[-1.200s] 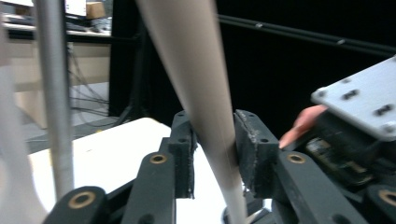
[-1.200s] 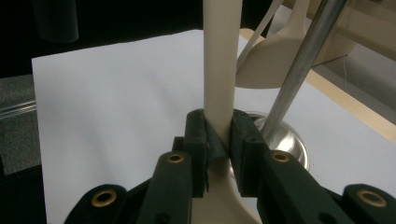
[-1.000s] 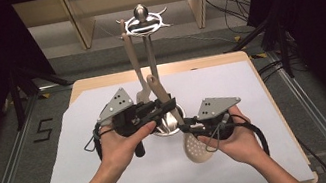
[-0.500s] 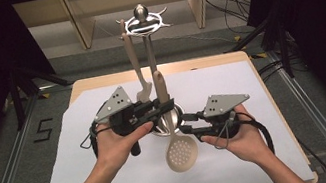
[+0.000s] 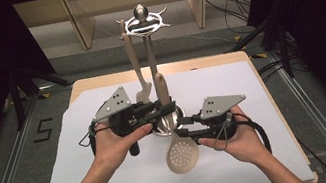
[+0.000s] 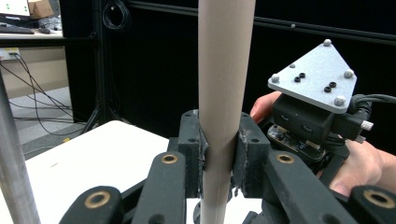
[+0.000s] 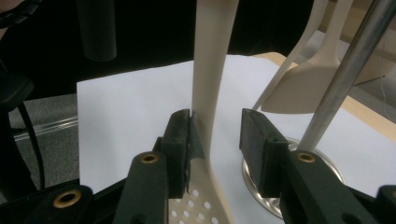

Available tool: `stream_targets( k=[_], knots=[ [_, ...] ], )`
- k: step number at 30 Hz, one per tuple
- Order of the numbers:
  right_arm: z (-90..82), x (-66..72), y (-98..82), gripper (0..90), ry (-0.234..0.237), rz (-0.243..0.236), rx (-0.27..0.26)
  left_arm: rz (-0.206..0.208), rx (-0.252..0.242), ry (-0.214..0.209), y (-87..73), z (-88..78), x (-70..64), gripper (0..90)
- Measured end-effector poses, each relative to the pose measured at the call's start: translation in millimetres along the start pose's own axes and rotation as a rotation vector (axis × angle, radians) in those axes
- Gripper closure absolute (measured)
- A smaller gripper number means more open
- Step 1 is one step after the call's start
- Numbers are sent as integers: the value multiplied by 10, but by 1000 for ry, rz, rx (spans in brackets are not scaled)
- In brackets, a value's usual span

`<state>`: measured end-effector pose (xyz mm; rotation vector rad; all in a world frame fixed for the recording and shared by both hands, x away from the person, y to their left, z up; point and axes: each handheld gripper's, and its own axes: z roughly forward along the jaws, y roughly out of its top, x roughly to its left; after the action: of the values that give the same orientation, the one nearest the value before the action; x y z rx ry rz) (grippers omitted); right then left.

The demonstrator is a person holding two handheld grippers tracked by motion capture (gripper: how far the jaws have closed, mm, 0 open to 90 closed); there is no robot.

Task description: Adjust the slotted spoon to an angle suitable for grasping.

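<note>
Left gripper [image 6: 218,149]: both black jaws pinch the straight shaft of the beige plastic slotted spoon [image 5: 178,142], pads pressed flat on either side. Shaft runs upright between them. From the high view, this gripper [image 5: 162,112] sits just in front of the metal utensil stand [image 5: 143,24], and the spoon's round perforated bowl hangs below and right of it, over the white sheet covering the table [image 5: 231,84].

Right gripper [image 7: 215,135]: jaws spread, with the spoon's neck [image 7: 208,93] between them. Neck lies against the left pad; a clear gap separates it from the right pad. High view places this gripper [image 5: 182,127] beside the spoon's neck, just above the bowl.

Right gripper view adds detail hidden from above: stand's steel pole rising right of the jaws from its round base, and 1 beige spatula [image 7: 308,84] hanging behind. Left gripper view shows the opposite hand [image 6: 359,163] wrapped around the other gripper, its grey 3-cornered plate uppermost.
</note>
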<state>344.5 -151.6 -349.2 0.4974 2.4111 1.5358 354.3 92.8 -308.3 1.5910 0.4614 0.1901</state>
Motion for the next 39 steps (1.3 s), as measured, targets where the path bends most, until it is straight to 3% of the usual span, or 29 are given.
stream_targets(
  k=[7, 8, 13, 17, 18, 19, 22, 24, 27, 29, 30, 32, 34, 37, 39],
  knots=[
    [33, -1, 17, 672, 34, -4, -8, 0, 10, -24, -4, 13, -24, 747],
    [29, 5, 17, 687, 43, 12, -6, 1, 10, -32, -5, 16, -25, 747],
    [37, 1, 21, 764, 59, 2, -20, 0, 12, -51, -9, 28, -31, 747],
    [28, 24, 32, 789, 70, 31, -8, -7, 10, -49, -8, 31, -22, 746],
    [29, 28, 36, 789, 46, 28, -15, -3, 5, -47, -7, 33, -20, 746],
    [23, 56, 40, 790, 42, 64, -4, -2, -1, -37, -10, 33, -20, 744],
    [34, 64, 75, 791, -15, 48, 16, 18, -11, -4, -18, 40, -32, 666],
    [38, 75, 83, 791, -33, 82, 21, 40, -12, 15, -27, 42, -37, 633],
    [52, 70, 87, 791, -74, 89, 7, 64, -4, 46, -51, 40, -38, 611],
    [42, 78, 100, 791, -61, 107, 32, 66, 4, 52, -70, 42, -32, 615],
    [44, 89, 104, 791, -76, 109, 31, 68, 7, 51, -80, 46, -30, 621],
    [39, 84, 115, 791, -90, 79, 28, 61, 8, 52, -94, 52, -35, 650],
    [47, 117, 118, 791, -97, 110, 31, 63, 7, 45, -92, 55, -34, 695],
    [58, 117, 121, 790, -69, 102, 27, 47, 5, 34, -78, 51, -20, 745],
    [46, 114, 125, 788, -92, 82, 23, 43, 5, 25, -67, 53, -23, 752]
  ],
)
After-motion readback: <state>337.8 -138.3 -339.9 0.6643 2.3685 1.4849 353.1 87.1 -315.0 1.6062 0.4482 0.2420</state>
